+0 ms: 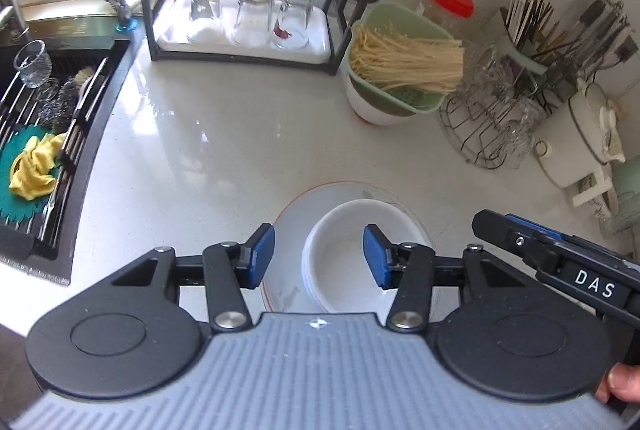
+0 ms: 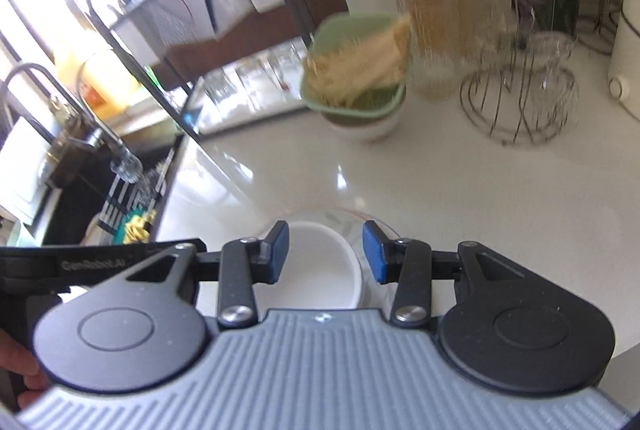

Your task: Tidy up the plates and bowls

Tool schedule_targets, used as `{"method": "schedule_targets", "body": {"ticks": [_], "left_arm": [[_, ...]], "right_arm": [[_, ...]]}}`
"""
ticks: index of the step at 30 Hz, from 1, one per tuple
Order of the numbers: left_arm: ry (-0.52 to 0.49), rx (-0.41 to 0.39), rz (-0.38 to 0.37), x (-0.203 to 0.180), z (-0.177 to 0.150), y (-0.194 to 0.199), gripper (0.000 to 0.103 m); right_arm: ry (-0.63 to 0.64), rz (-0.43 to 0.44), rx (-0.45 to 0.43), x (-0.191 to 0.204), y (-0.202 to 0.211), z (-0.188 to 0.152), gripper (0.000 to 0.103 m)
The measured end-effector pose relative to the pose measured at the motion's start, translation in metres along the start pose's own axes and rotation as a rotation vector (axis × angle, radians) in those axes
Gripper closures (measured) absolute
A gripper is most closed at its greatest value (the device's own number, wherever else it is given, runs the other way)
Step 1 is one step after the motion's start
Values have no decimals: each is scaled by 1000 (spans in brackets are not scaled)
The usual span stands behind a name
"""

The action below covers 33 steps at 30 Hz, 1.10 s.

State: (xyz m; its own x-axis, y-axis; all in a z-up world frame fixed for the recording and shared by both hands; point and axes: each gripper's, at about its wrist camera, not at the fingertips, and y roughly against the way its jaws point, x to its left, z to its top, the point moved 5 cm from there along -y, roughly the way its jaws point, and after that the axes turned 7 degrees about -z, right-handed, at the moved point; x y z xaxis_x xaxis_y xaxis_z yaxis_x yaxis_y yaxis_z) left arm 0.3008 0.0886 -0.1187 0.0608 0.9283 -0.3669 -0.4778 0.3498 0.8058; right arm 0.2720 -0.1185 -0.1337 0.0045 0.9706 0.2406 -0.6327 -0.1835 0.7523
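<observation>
A stack of white bowls (image 1: 348, 250) sits inside a white plate (image 1: 292, 226) with a thin reddish rim, near the front of the pale counter. My left gripper (image 1: 319, 256) hangs above the stack, open, its blue pads (image 1: 262, 254) clear of the bowls. The right gripper's black body (image 1: 580, 270) reaches in from the right. In the right wrist view the same bowls (image 2: 316, 262) and plate (image 2: 348, 222) lie below my right gripper (image 2: 325, 256), which is open and holds nothing. The left gripper's body (image 2: 100, 262) shows at the left edge.
A black sink (image 1: 60, 89) with a yellow cloth (image 1: 34, 165) lies to the left. At the back stand a dark rack with upturned glasses (image 1: 248, 17), a green colander of noodles (image 1: 400, 65) on a white bowl, a wire glass rack (image 1: 492, 121), a red-lidded jar (image 1: 448, 1) and a white pot (image 1: 580, 133).
</observation>
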Motion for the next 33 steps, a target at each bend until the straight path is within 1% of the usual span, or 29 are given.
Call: {"method": "schedule_targets", "body": {"ticks": [2,6,10,13,19,24,30,31,33], "left_arm": [[3,-20,4,-4,-2,14,48],[-3,-79,36,-16,-11,43,48],[32,-119,31,-29,-26,64,48],[25,-141,40,-44,-40,76,48],[-26,-183,81,-74,-75,99,48],[-41,-221,103,-89,-101,115,46],[-53,-254,119,-102,-130,129,38],[-55,-262,120,-104,-135,131,36],[-62,-281,129,-107,-144,135,33]], "right_arm": [[0,21,-28,1,12,2,59],[20,53,-87,1,37,6,59],[49,80,-131,0,64,4,59],[69,91,-164,-3,84,-2,59],[92,114,-195,-11,112,-20,59],[101,122,-213,-22,131,-39,59],[127,109,-241,-36,148,-58,59],[133,107,-244,-37,151,-62,58],[143,106,-253,-41,155,-69,43]]}}
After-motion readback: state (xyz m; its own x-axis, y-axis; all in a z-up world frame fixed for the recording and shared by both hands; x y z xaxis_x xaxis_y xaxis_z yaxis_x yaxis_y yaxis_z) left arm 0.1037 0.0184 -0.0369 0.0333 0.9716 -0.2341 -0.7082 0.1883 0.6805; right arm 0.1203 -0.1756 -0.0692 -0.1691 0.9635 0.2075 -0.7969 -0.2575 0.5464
